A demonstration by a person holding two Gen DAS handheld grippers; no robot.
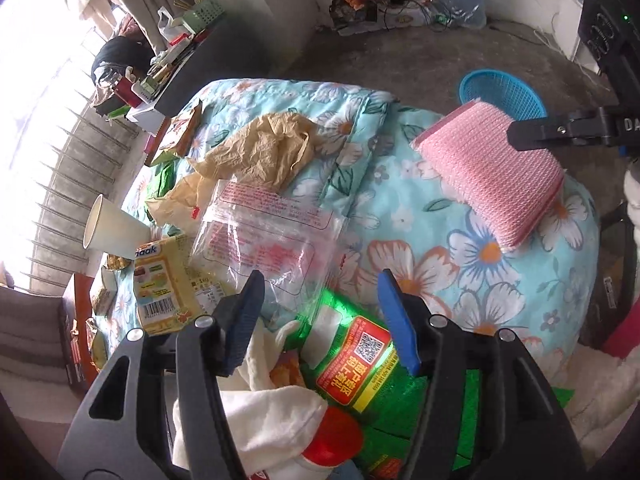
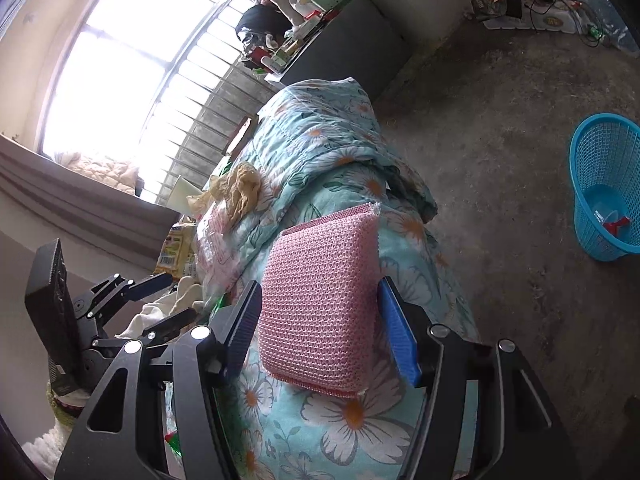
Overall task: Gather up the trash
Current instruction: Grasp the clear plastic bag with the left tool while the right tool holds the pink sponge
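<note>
We straddle the pink bubble mailer (image 2: 320,304) with the right gripper (image 2: 320,320) spread, ready to pinch it for the blue basket (image 2: 608,184).

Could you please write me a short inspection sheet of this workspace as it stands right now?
Surface: floral turquoise quilt, rumpled.
Job's things: pink bubble-wrap pouch, clear printed plastic bag, crumpled tan bag, green foil packet, white paper cup, yellow snack wrapper.
Clutter: white cloth.
Grippers: left tongs open over packet; right tongs open, straddling pouch.
Cables: wires by far wall.
Surroundings: blue mesh plastic basket on concrete floor.
</note>
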